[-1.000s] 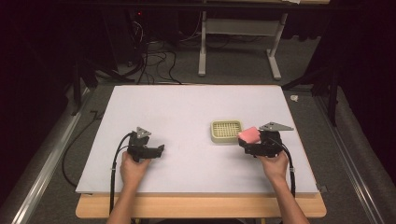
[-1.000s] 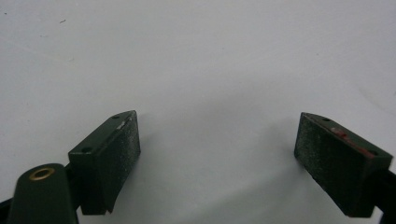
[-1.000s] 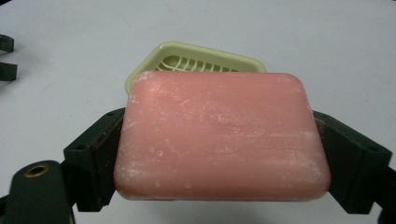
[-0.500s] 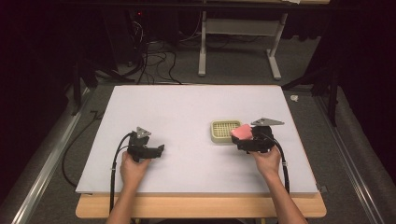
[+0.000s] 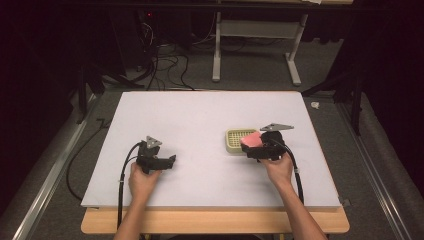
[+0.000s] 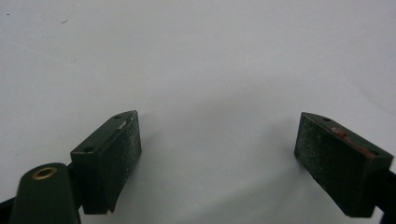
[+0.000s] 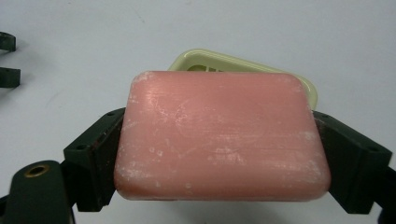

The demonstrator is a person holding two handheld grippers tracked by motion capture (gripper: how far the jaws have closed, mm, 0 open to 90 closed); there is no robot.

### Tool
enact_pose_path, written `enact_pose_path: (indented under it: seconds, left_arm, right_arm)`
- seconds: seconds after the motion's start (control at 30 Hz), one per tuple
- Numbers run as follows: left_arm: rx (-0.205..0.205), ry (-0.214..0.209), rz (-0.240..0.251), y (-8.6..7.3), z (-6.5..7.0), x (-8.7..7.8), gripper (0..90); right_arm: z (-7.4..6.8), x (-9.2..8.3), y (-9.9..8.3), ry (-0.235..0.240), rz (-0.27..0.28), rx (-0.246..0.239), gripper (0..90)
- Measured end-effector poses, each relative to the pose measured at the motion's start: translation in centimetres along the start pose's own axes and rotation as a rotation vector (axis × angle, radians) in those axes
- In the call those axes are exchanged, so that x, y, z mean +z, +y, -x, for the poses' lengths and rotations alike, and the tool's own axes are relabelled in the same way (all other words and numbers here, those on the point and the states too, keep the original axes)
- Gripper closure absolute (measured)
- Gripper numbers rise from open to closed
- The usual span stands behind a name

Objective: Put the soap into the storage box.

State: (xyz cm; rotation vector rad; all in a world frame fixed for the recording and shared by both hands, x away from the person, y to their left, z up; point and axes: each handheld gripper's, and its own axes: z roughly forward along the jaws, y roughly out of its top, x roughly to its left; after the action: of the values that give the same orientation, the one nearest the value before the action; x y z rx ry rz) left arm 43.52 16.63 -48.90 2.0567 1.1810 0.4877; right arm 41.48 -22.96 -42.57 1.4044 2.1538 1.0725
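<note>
Right gripper view, nearest first: the right gripper (image 7: pixel 223 154) clamps a pink soap bar (image 7: pixel 222 137) by its two short ends, flat face up, its surface chalky and scuffed with rounded corners. It looks dense, rigid and likely slick, so a hold across the ends suits it better than one on the broad faces. Just beyond, at twelve o'clock, sits a cream slotted soap dish (image 7: pixel 243 65) of hard plastic on the white table (image 7: pixel 280 28). In the high view, the left gripper (image 5: pixel 170 161) rests at nine o'clock of the dish, well apart, jaws spread and empty.
</note>
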Motion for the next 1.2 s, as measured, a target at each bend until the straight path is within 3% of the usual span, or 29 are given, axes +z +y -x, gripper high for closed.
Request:
enact_pose_path:
  seconds: [0.27, 0.5, 1.2]
  left_arm:
    - [0.000, 0.000, 0.000, 0.0, 0.0, 0.0, 15.2]
    - [0.000, 0.000, -0.001, 0.0, 0.0, 0.0, 15.2]
    - [-0.001, -0.005, -0.002, 0.0, -0.1, 0.0, 15.5]
  right_arm:
    - [-0.6, 0.7, 0.8, 0.004, -0.005, -0.019, 13.9]
    - [-0.3, 1.4, 0.9, 0.004, -0.016, 0.007, 13.9]
    - [-0.7, 4.1, 2.7, -0.038, -0.113, 0.033, 13.7]
